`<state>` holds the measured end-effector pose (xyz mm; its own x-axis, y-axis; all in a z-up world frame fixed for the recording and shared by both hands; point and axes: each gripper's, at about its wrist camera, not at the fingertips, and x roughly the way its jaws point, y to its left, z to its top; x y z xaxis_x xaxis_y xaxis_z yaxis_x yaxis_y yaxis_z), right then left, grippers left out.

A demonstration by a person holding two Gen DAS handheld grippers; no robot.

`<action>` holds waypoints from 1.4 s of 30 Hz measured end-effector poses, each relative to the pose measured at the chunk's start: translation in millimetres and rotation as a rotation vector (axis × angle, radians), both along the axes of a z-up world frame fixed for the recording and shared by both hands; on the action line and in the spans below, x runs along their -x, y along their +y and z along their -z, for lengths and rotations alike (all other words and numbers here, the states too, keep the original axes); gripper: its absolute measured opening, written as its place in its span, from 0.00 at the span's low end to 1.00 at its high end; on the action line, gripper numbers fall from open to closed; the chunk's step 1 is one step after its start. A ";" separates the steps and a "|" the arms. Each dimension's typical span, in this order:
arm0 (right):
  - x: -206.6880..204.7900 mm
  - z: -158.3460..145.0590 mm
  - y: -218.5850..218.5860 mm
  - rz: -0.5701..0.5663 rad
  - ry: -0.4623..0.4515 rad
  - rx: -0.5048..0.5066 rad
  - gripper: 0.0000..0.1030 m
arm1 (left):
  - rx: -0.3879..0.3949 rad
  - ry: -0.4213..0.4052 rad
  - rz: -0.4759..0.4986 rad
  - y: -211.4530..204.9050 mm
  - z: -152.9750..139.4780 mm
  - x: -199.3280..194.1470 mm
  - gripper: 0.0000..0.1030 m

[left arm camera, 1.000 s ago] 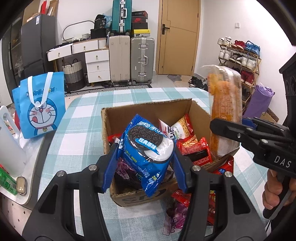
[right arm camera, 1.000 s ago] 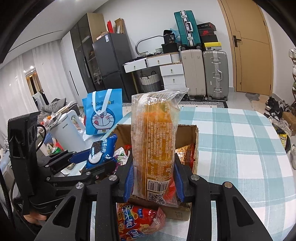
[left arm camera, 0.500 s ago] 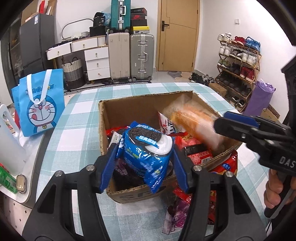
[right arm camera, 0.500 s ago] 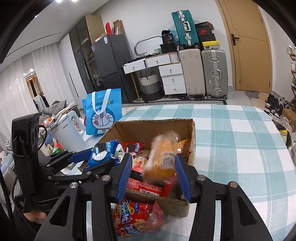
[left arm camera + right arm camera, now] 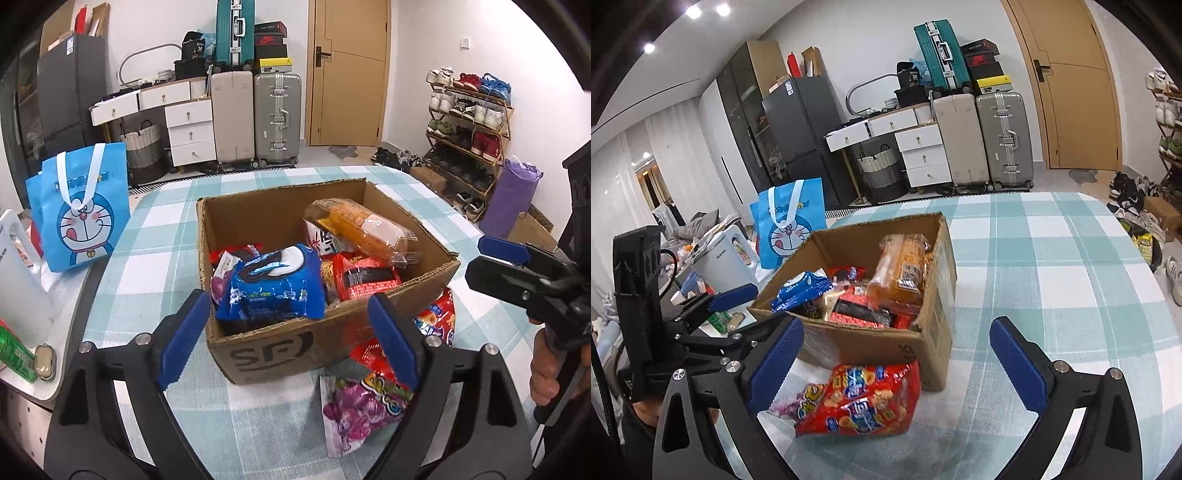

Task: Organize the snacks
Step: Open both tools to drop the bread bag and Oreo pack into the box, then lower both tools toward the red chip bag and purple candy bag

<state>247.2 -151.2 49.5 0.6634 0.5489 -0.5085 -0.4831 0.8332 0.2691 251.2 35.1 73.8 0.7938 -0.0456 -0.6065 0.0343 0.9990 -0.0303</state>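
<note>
Now | left tongs [image 5: 291,339] released, just opening | right tongs [image 5: 897,365] likewise | nothing between

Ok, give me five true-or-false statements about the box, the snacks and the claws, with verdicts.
1. The blue cookie pack lies in the box. True.
2. The left claw grips the cookie pack. False: its jaws have just opened and hold nothing.
3. The orange pack lies in the box. True.
4. The right claw is shut. False: it has just opened wide and is empty.
5. Every snack is boxed. False: a red bag and a purple bag lie on the table.
</note>
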 end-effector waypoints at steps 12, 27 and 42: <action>17.2 12.6 6.4 0.007 0.031 0.085 0.99 | 0.064 0.027 0.005 5.3 18.4 35.8 0.99; 11.8 36.5 6.5 0.001 0.153 0.008 0.99 | 0.053 0.066 -0.016 10.6 30.6 50.4 0.99; 3.7 71.3 34.9 -0.048 0.237 0.046 0.99 | 0.063 0.083 -0.046 23.3 36.6 41.8 0.99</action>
